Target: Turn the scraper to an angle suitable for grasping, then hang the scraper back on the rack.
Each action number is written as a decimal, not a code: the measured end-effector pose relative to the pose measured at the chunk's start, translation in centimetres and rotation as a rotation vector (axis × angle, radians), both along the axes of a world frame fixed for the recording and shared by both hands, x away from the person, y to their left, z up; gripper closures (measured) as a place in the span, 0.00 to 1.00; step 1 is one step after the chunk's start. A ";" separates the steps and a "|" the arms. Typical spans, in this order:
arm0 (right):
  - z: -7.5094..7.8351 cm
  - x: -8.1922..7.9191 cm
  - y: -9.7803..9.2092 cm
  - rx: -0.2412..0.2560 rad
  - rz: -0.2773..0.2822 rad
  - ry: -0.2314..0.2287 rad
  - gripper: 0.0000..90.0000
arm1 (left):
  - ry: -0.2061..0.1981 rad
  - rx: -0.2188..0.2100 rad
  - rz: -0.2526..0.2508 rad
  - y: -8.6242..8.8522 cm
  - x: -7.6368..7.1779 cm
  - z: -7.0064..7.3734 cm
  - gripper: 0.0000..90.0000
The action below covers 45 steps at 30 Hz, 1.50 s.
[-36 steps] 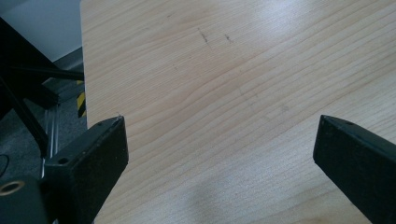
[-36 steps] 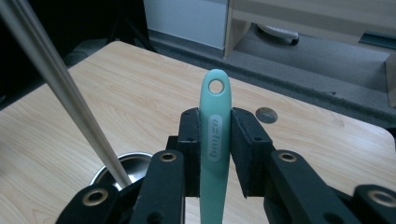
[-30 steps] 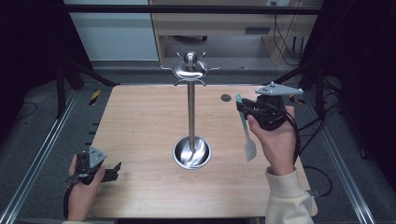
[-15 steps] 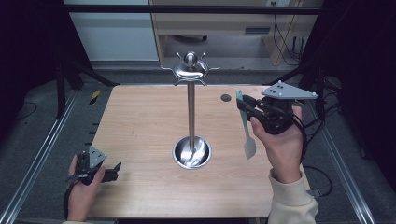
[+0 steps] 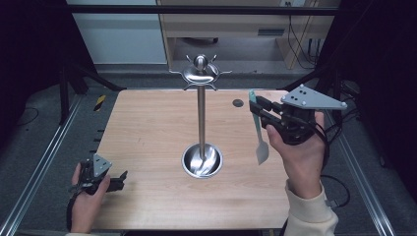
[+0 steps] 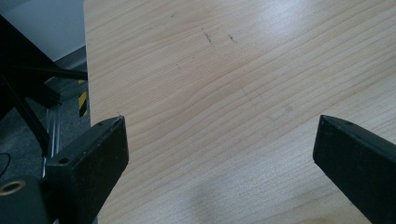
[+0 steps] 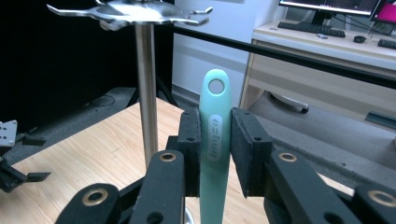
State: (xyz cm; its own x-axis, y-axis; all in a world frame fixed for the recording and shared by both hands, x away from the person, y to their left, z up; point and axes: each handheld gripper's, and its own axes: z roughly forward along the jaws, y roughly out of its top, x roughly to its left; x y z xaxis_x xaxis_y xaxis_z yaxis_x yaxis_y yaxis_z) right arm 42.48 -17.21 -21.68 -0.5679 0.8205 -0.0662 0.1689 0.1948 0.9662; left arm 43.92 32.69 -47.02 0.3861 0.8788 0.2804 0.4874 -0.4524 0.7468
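Change since earlier frame: the right gripper [image 5: 256, 109] has risen slightly and shifted toward the upper right of the high view; the spatula [image 5: 259, 135] rides with it. The left gripper [image 5: 115, 181] has not moved.
Spatula: pale green, held upright, hanging hole at top, blade pointing down, clear of the table [image 5: 147, 128]; right of frame centre in the high view.
Hanging hole: visible above the pads in the right gripper view [image 7: 216, 86], unobstructed.
Right gripper fingers: clamped narrow on the spatula handle [image 7: 215, 144].
Hook stand [image 5: 201, 123]: centre frame; hooks at upper centre, base dish at lower centre.
Left gripper fingers: spread wide, holding nothing [image 6: 219, 154]; lower left of the high view.
Likely step: hanging the spatula on a hook.
Risk 1: hole misses the hook tip; cause, thin hook and small hole.
Risk 2: stand tips; cause, sideways push at the top.
Risk 3: spatula drops; cause, release before the hook is seated.
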 end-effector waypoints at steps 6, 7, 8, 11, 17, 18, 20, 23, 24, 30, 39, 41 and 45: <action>0.5 -0.9 0.6 0.009 0.033 -0.028 0.83 | -0.001 -0.001 0.003 0.1 -0.1 0.0 0.03; 0.7 -1.1 0.9 0.008 0.038 -0.038 0.83 | -0.001 0.000 0.003 0.1 -0.1 0.0 0.03; 0.7 -1.1 0.9 0.008 0.038 -0.038 0.83 | -0.002 0.000 0.004 0.1 0.0 0.0 0.03; 0.8 -1.4 1.1 0.013 0.042 -0.052 0.83 | -0.003 0.002 0.004 0.1 0.0 0.0 0.03; 0.9 -1.7 1.3 0.020 0.047 -0.066 0.83 | 0.000 0.002 0.003 0.0 0.0 0.0 0.03; 1.0 -1.7 1.3 0.022 0.048 -0.068 0.83 | -0.001 0.002 0.003 0.0 0.0 0.0 0.03; 1.0 -1.7 1.4 0.019 0.052 -0.071 0.83 | -0.003 0.001 0.005 0.1 0.0 0.1 0.03; 0.9 -1.7 1.6 0.021 0.054 -0.069 0.83 | -0.005 -0.001 0.007 0.1 0.0 0.1 0.03; 0.9 -1.7 1.7 0.018 0.056 -0.069 0.83 | -0.005 0.001 0.006 0.1 0.0 0.1 0.03; 0.7 -1.7 2.1 0.020 0.069 -0.076 0.83 | 0.000 0.004 0.001 0.0 0.0 0.0 0.03; 0.6 -1.7 2.6 0.024 0.074 -0.080 0.83 | -0.003 0.001 0.003 0.0 0.0 0.1 0.03; 0.6 -1.7 2.7 0.026 0.074 -0.080 0.83 | -0.004 0.001 0.003 0.0 0.0 0.1 0.03; 0.5 -1.7 2.9 0.025 0.079 -0.085 0.83 | -0.003 0.002 0.004 0.0 0.0 0.0 0.03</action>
State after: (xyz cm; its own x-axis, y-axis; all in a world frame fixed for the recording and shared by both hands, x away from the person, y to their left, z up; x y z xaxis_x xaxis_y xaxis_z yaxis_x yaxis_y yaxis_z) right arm 40.78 -14.30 -21.14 -0.6242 0.7753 -0.0966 0.0713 0.1796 0.9812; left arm 43.90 32.73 -46.98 0.3816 0.8800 0.2828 0.4871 -0.4515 0.7476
